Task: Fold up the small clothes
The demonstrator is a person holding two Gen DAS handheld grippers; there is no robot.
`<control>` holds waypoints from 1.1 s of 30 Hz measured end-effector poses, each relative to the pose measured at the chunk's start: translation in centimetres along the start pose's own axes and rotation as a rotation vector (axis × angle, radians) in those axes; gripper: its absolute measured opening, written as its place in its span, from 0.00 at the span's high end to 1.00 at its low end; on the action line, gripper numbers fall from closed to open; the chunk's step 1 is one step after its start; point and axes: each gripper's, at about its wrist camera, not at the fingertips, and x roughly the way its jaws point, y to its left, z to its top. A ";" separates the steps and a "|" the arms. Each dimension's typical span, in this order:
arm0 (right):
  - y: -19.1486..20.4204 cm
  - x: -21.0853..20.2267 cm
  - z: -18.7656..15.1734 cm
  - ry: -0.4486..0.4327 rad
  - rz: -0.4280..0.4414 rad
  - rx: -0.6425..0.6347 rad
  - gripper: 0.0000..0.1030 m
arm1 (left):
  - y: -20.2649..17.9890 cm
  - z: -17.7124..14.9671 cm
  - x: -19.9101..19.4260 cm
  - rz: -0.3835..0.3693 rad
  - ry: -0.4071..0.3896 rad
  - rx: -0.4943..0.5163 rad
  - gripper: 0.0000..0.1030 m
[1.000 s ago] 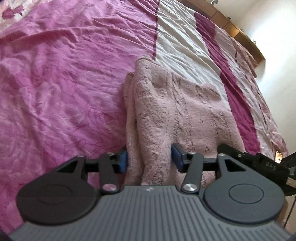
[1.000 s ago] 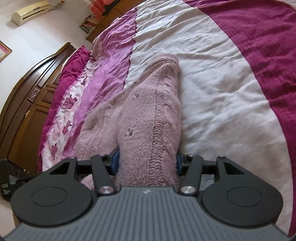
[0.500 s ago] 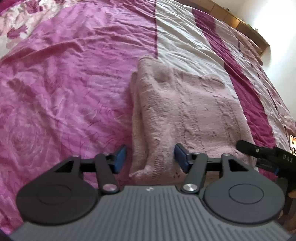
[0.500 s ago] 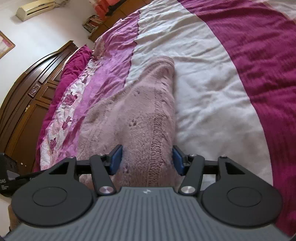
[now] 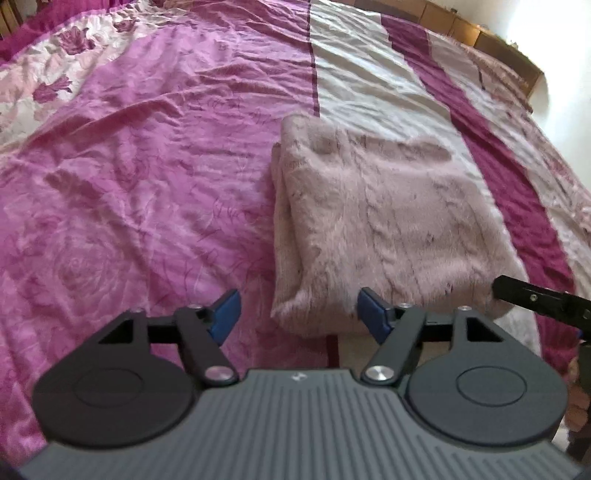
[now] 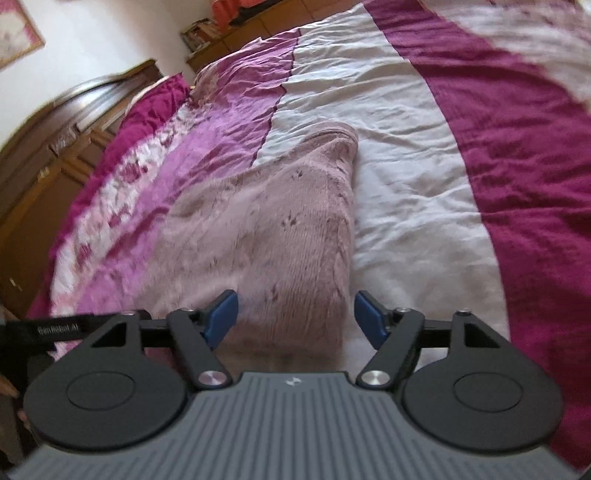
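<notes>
A pale pink knitted sweater [image 5: 388, 218] lies folded in a flat rectangle on the bed; it also shows in the right wrist view [image 6: 266, 240]. My left gripper [image 5: 299, 314] is open and empty, just short of the sweater's near left corner. My right gripper [image 6: 293, 315] is open and empty above the sweater's near right edge. The tip of the right gripper [image 5: 532, 297] shows at the right edge of the left wrist view, beside the sweater's near right corner.
The bedspread [image 5: 147, 166] has pink, white [image 6: 399, 166] and dark magenta [image 6: 524, 184] stripes. A dark wooden headboard [image 6: 48, 162] stands at the left of the right wrist view. A wooden shelf [image 5: 480, 33] runs along the far bed edge.
Both grippers opened, let go of the sweater and pulled back from it. The sweater now lies flat on the bed.
</notes>
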 end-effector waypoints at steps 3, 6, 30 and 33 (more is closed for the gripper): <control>1.0 -0.7 -1.2 -0.003 -0.066 -0.064 0.19 | -0.7 -1.0 0.1 0.040 0.010 0.031 0.24; 1.7 -1.0 -2.4 0.018 -0.131 -0.101 0.18 | -1.5 -1.9 0.3 0.080 0.021 0.070 0.23; 2.6 1.4 -6.7 0.108 -0.234 -0.209 0.00 | -4.8 -6.0 2.6 0.237 0.041 0.123 0.14; 2.6 1.6 -6.7 0.102 -0.238 -0.209 0.00 | -4.8 -6.0 2.7 0.238 0.040 0.124 0.12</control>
